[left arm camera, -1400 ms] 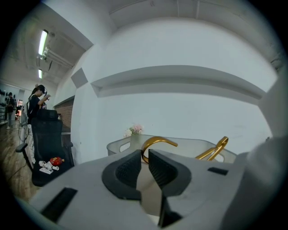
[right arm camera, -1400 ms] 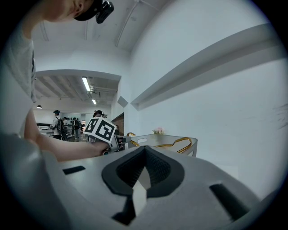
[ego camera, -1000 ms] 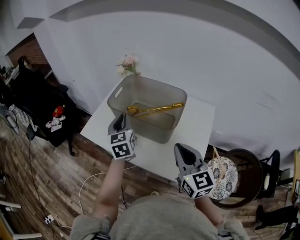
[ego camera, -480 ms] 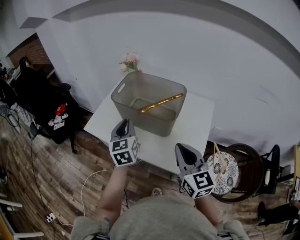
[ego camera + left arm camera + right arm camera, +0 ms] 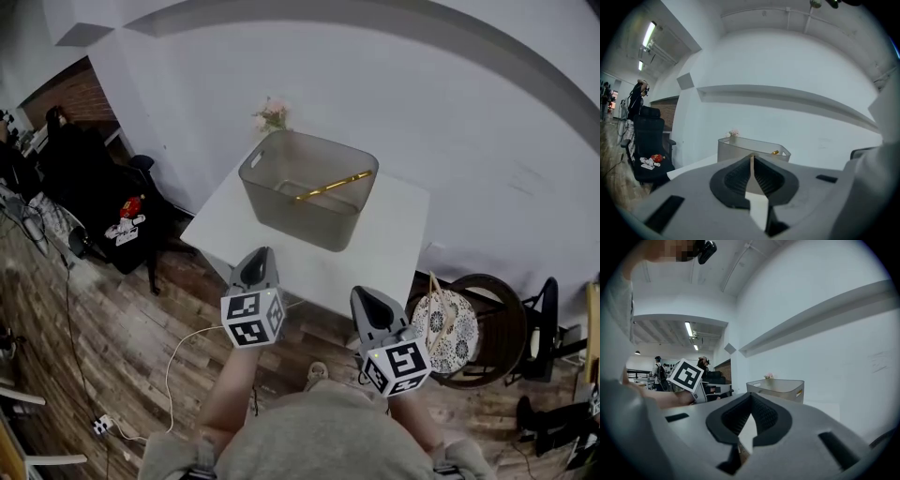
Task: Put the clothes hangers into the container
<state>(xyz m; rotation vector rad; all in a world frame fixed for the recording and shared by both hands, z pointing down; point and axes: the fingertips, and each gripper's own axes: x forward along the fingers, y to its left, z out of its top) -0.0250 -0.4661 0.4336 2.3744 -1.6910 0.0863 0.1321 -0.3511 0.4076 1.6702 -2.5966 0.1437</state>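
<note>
Gold hanger (image 5: 330, 186) lay inside container (image 5: 298, 214), slanted, one end raised toward container's far-right rim. No other hanger seen outside container. Container stood on white table (image 5: 394, 244).

Change over the last second: left gripper (image 5: 255, 266), then just before container's near wall, had drawn back, now well apart from container, past table edge. Right gripper (image 5: 367, 300) stayed low, equally far from container. Both pairs of jaws pressed together, nothing between.

Judgement: drop done, task likely finished.

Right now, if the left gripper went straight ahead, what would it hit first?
Probably the near wall of the translucent grey plastic container on the white table; nothing shows between, though depth is unclear.
</note>
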